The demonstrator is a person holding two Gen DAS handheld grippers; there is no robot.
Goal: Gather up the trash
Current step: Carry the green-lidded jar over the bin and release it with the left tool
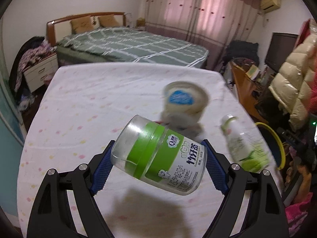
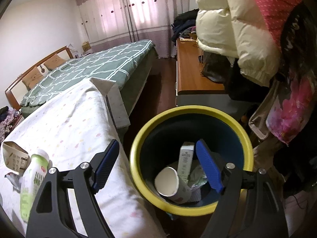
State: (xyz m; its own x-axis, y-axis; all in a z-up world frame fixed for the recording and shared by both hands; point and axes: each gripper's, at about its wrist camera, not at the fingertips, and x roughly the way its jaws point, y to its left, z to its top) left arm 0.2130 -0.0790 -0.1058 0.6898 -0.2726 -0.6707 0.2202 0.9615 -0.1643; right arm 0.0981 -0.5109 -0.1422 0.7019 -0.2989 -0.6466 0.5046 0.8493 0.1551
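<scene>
My left gripper (image 1: pixel 158 145) is shut on a clear plastic jar (image 1: pixel 158 156) with a green label, its blue pads pressed on both sides. The jar hangs tilted above the white-clothed table (image 1: pixel 83 107), and its shadow falls below it. Behind it lie a blurred paper tub (image 1: pixel 185 101) with a blue mark, a grey crumpled wrapper (image 1: pixel 186 126) and a white-and-green bottle (image 1: pixel 243 144). My right gripper (image 2: pixel 157 141) stands open and empty over the near rim of the yellow-rimmed bin (image 2: pixel 245 138). In the bin lie a paper cup (image 2: pixel 168 182) and a small box (image 2: pixel 185 160).
The bin's rim (image 1: pixel 277 138) shows past the table's right edge. The bottle (image 2: pixel 33 180) and a torn carton (image 2: pixel 14 156) lie near that edge. A green bed (image 1: pixel 128 43), a wooden desk (image 2: pixel 190 73) and hanging coats (image 2: pixel 233 29) surround the spot.
</scene>
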